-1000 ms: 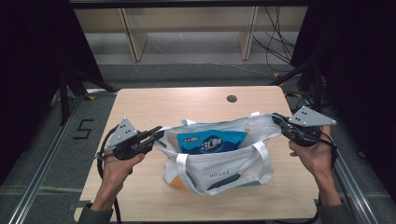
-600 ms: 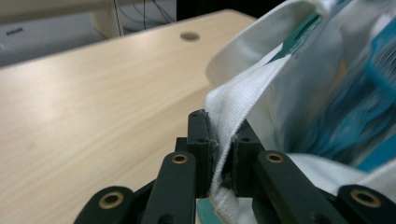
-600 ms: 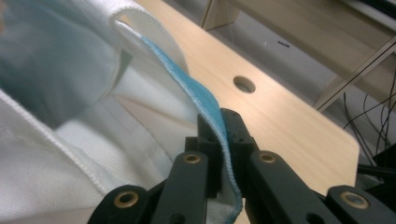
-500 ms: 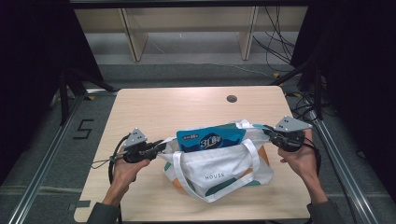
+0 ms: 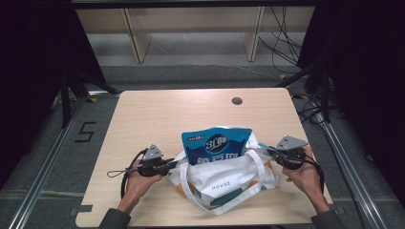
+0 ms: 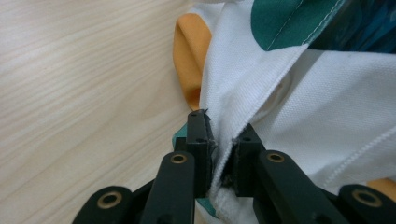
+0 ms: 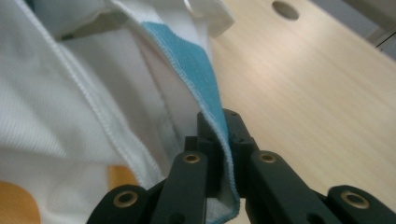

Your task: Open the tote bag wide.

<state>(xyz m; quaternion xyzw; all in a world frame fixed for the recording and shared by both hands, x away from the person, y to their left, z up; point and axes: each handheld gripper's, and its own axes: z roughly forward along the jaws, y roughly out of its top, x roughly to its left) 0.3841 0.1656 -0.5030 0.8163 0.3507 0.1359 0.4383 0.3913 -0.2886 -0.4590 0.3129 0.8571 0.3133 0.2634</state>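
A: Right, what's on the worktop (image 5: 143,119)?

B: One white cloth tote bag (image 5: 224,183), printed w/ green and orange patches, lying near the front edge, approx. centre. One blue snack packet (image 5: 216,145) stands upright inside it, top half sticking out of the bag's mouth.

A: How many claws, and where?

B: Two, one per hand. Left claw (image 5: 173,163) is at the bag's left edge, right claw (image 5: 268,151) at its right edge. Both sit low, close to the wood.

A: State of the left claw?

B: Clamped on the bag. In the left gripper view its two black jaws [no gap to speak of] pinch a fold of white fabric (image 6: 261,107) between them. Orange lining shows just behind, green patch above.

A: And the right?

B: Also clamped on the bag. In the right gripper view the jaws squeeze a hemmed edge w/ a light-blue strip (image 7: 196,74) running down btwn them.

A: Handles?

B: Two white straps (image 5: 260,164) visible, drooping over the bag's front and right side.

A: Anything else?

B: One round dark hole (image 5: 237,100) in the worktop toward the far edge, well apart from the bag. One "5" marked on the floor (image 5: 85,131) to the left.
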